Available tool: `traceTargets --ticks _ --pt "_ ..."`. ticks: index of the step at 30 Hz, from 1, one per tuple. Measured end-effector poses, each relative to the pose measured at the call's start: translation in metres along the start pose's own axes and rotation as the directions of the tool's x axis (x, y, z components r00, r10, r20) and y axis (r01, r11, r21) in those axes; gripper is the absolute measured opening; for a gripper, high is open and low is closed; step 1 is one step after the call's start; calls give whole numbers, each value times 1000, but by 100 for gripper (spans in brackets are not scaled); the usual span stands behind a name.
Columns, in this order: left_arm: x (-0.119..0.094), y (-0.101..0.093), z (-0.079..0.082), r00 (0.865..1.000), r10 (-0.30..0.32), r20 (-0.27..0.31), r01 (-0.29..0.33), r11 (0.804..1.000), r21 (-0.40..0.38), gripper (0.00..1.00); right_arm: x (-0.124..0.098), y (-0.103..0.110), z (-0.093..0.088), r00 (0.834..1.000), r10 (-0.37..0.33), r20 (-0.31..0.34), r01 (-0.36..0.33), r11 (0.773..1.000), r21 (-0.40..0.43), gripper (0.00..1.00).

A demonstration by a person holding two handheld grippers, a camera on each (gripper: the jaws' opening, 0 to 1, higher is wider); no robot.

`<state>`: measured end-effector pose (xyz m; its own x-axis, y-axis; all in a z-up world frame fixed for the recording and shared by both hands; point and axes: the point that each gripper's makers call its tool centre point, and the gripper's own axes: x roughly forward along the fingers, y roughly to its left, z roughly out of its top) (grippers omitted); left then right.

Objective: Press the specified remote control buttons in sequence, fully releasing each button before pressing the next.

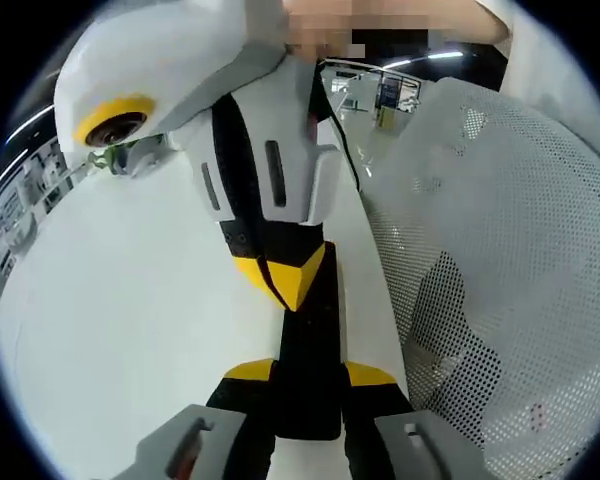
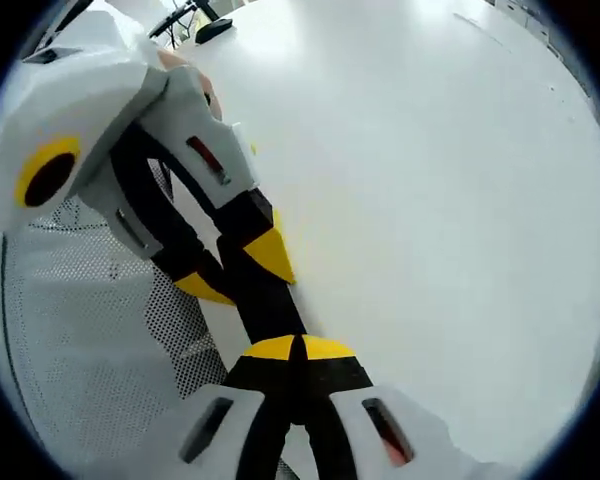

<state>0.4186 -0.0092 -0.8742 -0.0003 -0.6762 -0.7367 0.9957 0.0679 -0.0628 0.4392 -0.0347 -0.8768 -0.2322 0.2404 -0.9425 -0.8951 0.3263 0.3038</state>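
A long black slab-shaped remote control [image 1: 310,350] is held clamped between the yellow-tipped jaws of the left gripper [image 1: 310,375], its long axis running forward along those jaws over the white tabletop [image 1: 110,330]. The right gripper [image 2: 298,352] is seen with jaws shut, tips pressed on the remote's top face. One remote, two grippers and one white perforated mesh panel [image 1: 500,250] are counted.

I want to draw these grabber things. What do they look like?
Each gripper is white plastic with black fingers that end in yellow tips. The left gripper has grey pieces at its base. The right gripper has white pieces there, one with a red mark. Each has a round lens with a yellow ring. A thin dark cable runs behind the right gripper in the left view.
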Motion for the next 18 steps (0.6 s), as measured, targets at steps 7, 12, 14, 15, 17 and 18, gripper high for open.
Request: traceTargets --ticks 7,12,14,15,17,18 --pt "0 0 0 1000 -2 7 2 1000 -13 24 -1 2 -2 999 -37 1 37 999 -31 0" --pt "0 1 1 1000 -4 17 5 1000 -25 24 -1 3 -2 996 -81 24 83 994 -71 0" --pt "0 1 1 1000 -6 22 6 1000 -29 24 -2 3 -3 995 -92 40 94 993 -72 0" --pt "0 1 1 1000 -7 27 8 999 -32 24 -2 3 -3 994 -97 59 101 993 -67 0" --pt "0 2 1 999 -11 43 13 999 -46 24 -3 3 -2 989 -105 100 110 993 -50 0" --pt "0 2 1 999 -12 48 14 999 -50 24 -3 3 -2 987 -108 118 114 992 -46 0"
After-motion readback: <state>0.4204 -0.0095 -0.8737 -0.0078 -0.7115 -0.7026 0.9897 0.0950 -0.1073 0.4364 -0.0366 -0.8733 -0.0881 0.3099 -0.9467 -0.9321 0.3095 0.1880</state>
